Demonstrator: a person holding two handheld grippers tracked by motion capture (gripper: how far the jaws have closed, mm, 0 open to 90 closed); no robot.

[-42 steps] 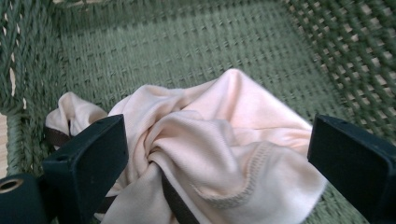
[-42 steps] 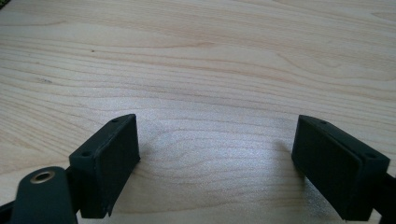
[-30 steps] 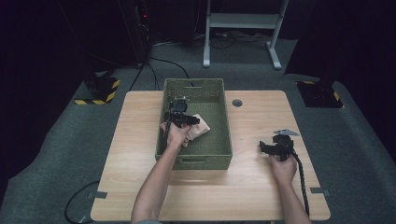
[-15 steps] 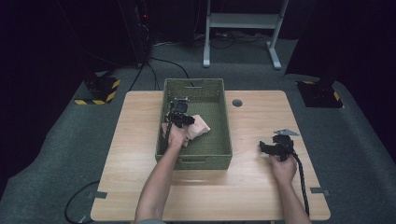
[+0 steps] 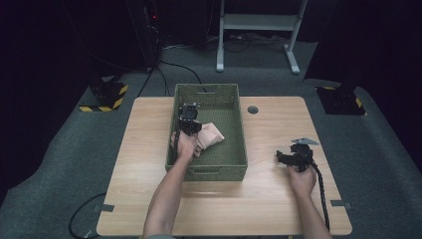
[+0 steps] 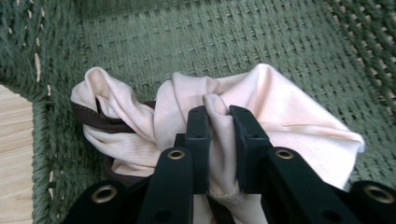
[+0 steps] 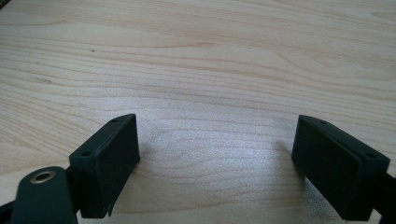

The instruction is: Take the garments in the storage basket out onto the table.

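Note:
A crumpled pale pink cloth [image 6: 285, 100] with a dark brown trim lies inside the green woven basket [image 5: 206, 172], toward its left side. My left gripper [image 6: 218, 116] reaches down into the basket. Its jaws have just been closing and now pinch a fold of the cloth [image 5: 212, 133] between the pads. In the high view the left gripper [image 5: 195, 130] sits at the cloth's left edge. My right gripper [image 5: 284, 158] rests low over the bare wooden table [image 5: 278, 209], right of the basket. The right gripper [image 7: 217, 154] stands open with nothing between its fingers.
The basket stands in the middle of the table with its far half showing bare weave. A round hole [image 5: 253, 109] sits in the tabletop behind the basket's right corner. A cable [image 5: 321, 189] trails from the right gripper toward the front edge.
The left gripper's jaws have closed onto a fold of the pink cloth. Both hands stayed where they were.

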